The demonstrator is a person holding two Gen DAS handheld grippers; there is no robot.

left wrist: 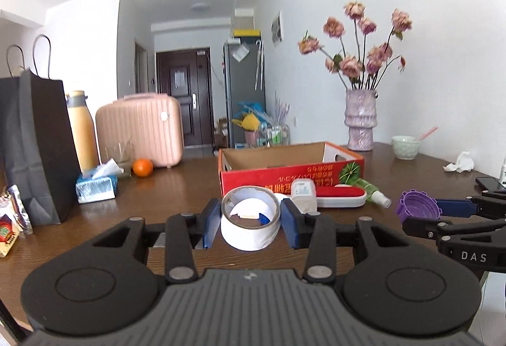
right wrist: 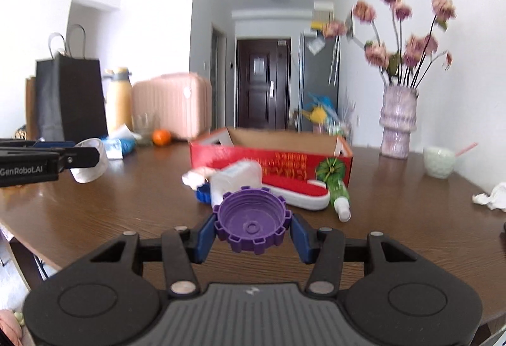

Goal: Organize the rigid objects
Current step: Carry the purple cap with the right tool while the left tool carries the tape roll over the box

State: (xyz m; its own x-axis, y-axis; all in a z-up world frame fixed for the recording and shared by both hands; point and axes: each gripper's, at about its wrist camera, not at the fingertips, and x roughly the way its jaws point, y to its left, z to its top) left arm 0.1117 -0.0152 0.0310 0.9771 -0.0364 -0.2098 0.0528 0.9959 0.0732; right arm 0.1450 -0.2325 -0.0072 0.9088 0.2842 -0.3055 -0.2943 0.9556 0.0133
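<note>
**Both tongs loaded, box dead ahead**

I have the left gripper [left wrist: 249,221] clamped on a roll of white tape [left wrist: 250,221], its open core facing up toward the lens, and the right gripper [right wrist: 252,227] clamped on a purple toothed cap [right wrist: 252,225], hollow side up. Both loads hang clear above the brown table [left wrist: 164,197]. The red cardboard box [left wrist: 291,175] sits just above centre frame in each view, its long side lying across the picture and its open top toward me, with a white bottle [left wrist: 303,194] and a red-and-white brush [left wrist: 341,195] lying in front of it. I judge the right hand slightly nearer its front wall
</note>
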